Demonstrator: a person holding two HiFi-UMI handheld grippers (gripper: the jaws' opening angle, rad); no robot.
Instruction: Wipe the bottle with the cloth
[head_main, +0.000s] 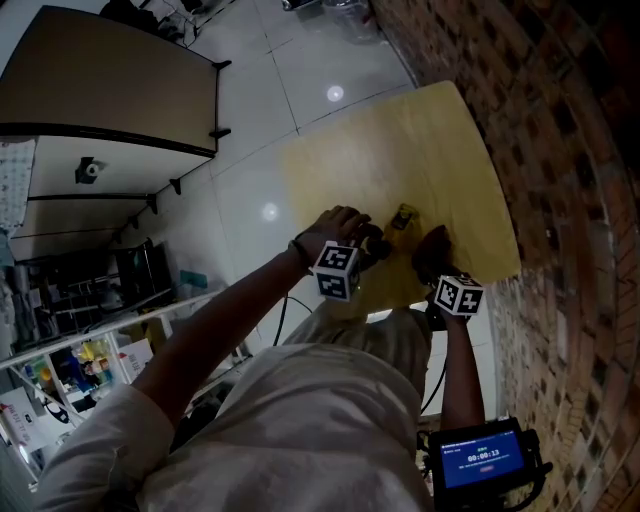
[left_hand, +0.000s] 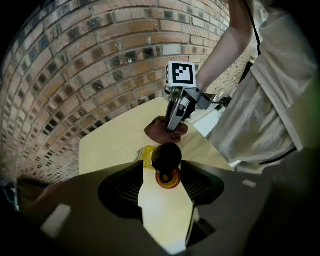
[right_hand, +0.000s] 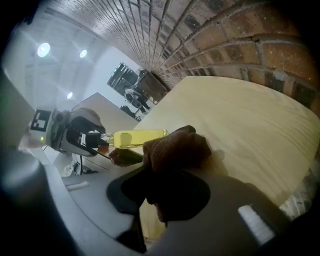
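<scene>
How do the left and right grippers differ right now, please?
The left gripper is open, the bottle's black cap between its jaws; the right gripper is shut on the brown cloth. The left gripper is at the bottle's cap, the right gripper near its base. Both carry marker cubes.

Dim, fisheye-bent pictures with black corners; bright lamp spots glare on the floor tiles (head_main: 300, 60).

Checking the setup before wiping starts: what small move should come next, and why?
Probably close the left gripper on the bottle: its jaws stand apart around the dark cap without pressing it, while the right gripper is shut on the brown cloth close beside the bottle. Held firmly, the bottle should not slide under the wipe.
</scene>
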